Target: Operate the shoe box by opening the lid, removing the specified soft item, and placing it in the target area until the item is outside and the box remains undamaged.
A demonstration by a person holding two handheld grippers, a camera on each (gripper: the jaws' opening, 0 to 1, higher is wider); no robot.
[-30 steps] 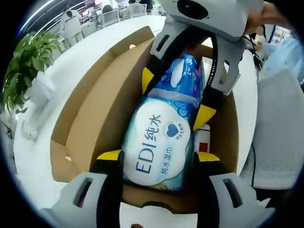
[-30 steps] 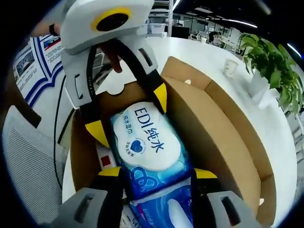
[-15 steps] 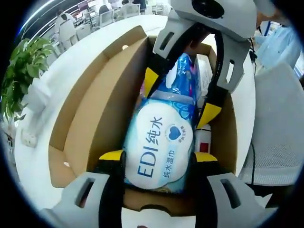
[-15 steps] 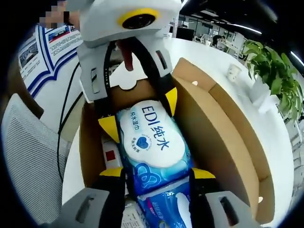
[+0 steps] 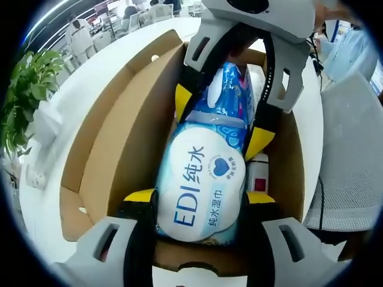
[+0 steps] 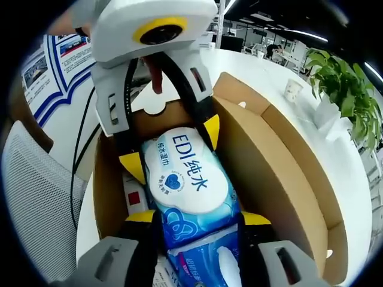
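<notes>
A blue and white pack of wet wipes (image 5: 203,185) (image 6: 185,179) lies lengthwise inside the open brown cardboard shoe box (image 5: 128,137) (image 6: 272,173). My left gripper (image 5: 200,197) is shut on the pack's white-labelled end, one yellow-tipped jaw against each side. From the opposite side, my right gripper (image 6: 197,218) is shut on the pack's blue end. In the left gripper view the right gripper (image 5: 220,119) reaches in from the top. In the right gripper view the left gripper (image 6: 172,147) does the same. The box lid hangs open to one side.
A small red and white item (image 5: 257,174) (image 6: 133,197) sits in the box beside the pack. The box stands on a white round table (image 5: 90,89) (image 6: 353,179). A potted plant (image 5: 27,89) (image 6: 344,78), a paper cup (image 6: 292,89) and a grey mesh chair (image 5: 353,155) (image 6: 36,197) are around it.
Both grippers stay clamped on the wipes pack inside the box. The views have only shifted slightly with the hands.
</notes>
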